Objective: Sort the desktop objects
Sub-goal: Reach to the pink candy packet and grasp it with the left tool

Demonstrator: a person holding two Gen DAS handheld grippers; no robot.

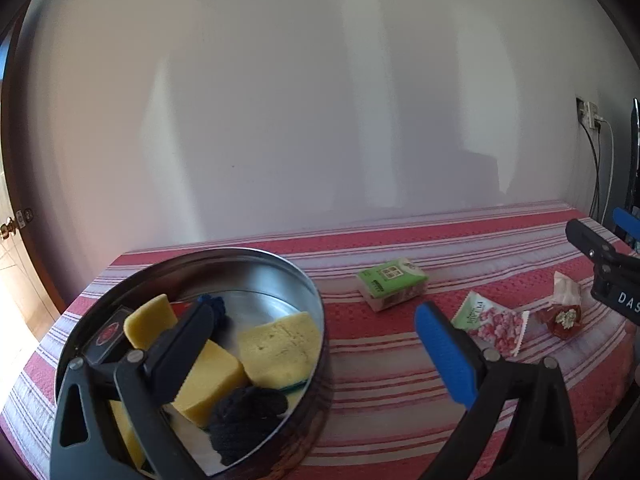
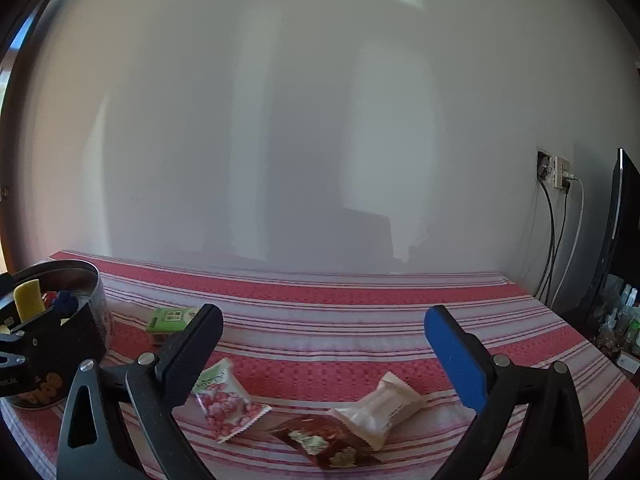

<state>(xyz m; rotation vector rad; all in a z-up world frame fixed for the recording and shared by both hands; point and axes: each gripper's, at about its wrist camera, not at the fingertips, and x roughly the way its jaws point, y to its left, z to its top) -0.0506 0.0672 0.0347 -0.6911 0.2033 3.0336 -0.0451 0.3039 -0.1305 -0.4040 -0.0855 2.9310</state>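
Observation:
A round metal tin (image 1: 256,258) at the left holds yellow sponges (image 1: 278,350), a dark yarn ball (image 1: 248,414) and a blue item. My left gripper (image 1: 316,344) is open and empty, its left finger over the tin. On the striped cloth lie a green box (image 1: 392,284), a pink-and-green snack packet (image 1: 494,328) and a red wrapper (image 1: 562,320). My right gripper (image 2: 324,354) is open and empty above the pink packet (image 2: 226,404), a brown-red wrapper (image 2: 324,442) and a white packet (image 2: 380,404). The green box (image 2: 170,318) and the tin (image 2: 90,280) lie to its left.
The table with the red-and-white striped cloth (image 2: 320,300) stands against a white wall. A wall socket with cables (image 2: 558,176) and a dark monitor edge (image 2: 618,220) are at the right, with small bottles (image 2: 622,320) below. A wooden door (image 1: 16,160) is at the far left.

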